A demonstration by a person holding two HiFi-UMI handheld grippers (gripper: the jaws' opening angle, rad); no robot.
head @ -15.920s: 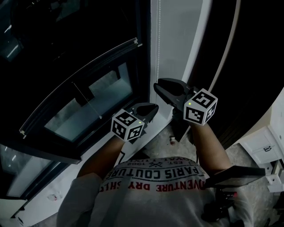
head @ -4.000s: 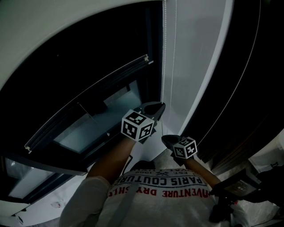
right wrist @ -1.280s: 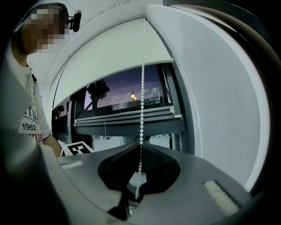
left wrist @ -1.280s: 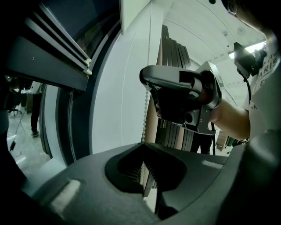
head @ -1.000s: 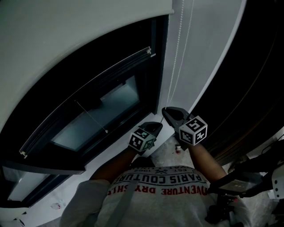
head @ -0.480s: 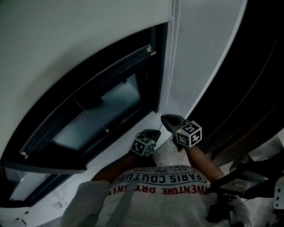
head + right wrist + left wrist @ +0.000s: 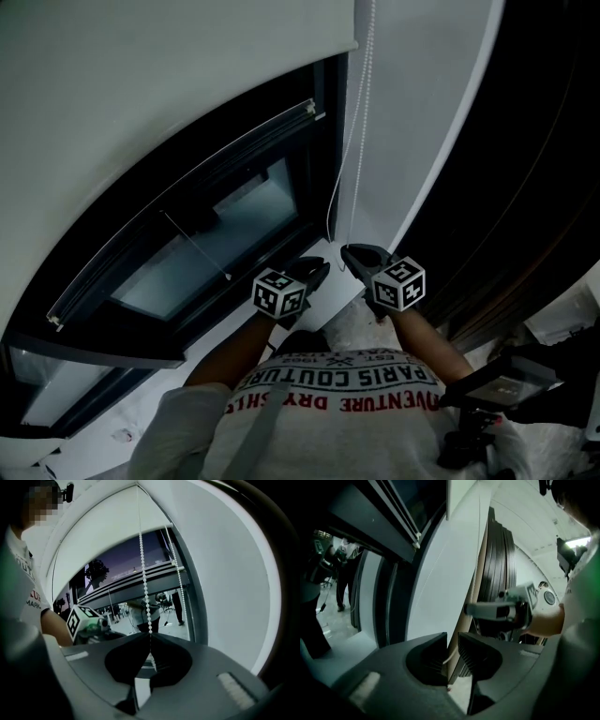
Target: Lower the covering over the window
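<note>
At bead chain (image 7: pixel 144 588): right gripper (image 7: pixel 150 636) jaws pinched shut on it. Left gripper (image 7: pixel 452 644) beside chain, jaws just been opening, now apart, thin pale strand (image 7: pixel 446 658) loose between.

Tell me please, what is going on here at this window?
A person is lowering the blind with a tool in each hand, working its chain. The right tool is shut on the chain. The left tool has just been opening its jaws; a thin pale strand, probably the chain, lies loose between them. The blind covers the upper part of the window; the lower part is uncovered.
</note>
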